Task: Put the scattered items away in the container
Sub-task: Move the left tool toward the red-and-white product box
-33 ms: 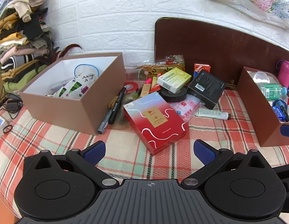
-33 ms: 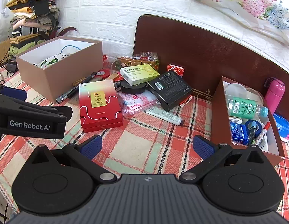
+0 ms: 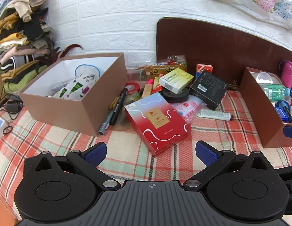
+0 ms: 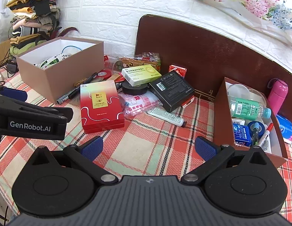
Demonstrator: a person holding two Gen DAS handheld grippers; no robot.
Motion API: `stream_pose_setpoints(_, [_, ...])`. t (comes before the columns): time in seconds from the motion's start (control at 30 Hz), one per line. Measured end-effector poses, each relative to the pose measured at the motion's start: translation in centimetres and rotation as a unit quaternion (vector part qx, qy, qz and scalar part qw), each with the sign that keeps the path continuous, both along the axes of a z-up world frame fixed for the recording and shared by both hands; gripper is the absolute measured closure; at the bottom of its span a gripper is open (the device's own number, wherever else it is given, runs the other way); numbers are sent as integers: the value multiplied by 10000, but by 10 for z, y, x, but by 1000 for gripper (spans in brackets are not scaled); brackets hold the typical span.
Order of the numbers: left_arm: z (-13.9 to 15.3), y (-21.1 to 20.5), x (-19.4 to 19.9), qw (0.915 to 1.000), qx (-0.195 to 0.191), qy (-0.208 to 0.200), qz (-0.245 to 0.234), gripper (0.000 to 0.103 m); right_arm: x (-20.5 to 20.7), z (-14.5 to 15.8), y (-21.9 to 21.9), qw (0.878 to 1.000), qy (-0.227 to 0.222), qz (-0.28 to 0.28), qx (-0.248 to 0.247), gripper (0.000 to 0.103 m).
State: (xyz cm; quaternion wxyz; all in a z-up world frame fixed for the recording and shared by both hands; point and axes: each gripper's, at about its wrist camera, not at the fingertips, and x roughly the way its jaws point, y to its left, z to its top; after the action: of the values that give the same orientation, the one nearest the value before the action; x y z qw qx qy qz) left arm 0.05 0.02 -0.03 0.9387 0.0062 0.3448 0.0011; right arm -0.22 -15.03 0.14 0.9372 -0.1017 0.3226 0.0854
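Scattered items lie on a plaid cloth: a red box point(image 3: 158, 121) point(image 4: 100, 105), a black box point(image 3: 209, 88) point(image 4: 172, 90), a yellow-green medicine box point(image 3: 176, 79) point(image 4: 140, 74), a black tape roll point(image 3: 176, 95) point(image 4: 134, 89), a white tube point(image 3: 214, 114) point(image 4: 166, 117) and pens point(image 3: 115, 109). A brown box point(image 3: 70, 111) point(image 4: 57, 77) at left holds a patterned pouch. A second brown box point(image 3: 259, 113) point(image 4: 221, 116) at right holds a bottle and tape. My left gripper point(image 3: 150, 152) is open and empty, just short of the red box. My right gripper point(image 4: 148, 147) is open and empty over bare cloth.
A dark wooden headboard point(image 4: 212, 52) stands behind the pile. Folded clothes point(image 3: 19, 37) are stacked at far left. A pink flask point(image 4: 277, 96) stands beside the right box. Cables and a charger point(image 3: 10, 105) lie at the left edge.
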Motion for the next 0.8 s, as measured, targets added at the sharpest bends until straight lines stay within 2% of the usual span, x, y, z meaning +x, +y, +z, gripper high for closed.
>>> stream_pose_setpoints(0.8, [-5,2,2,10000,-32,22,-49,0,1,-4,3,10000,-67,-49,-42,0])
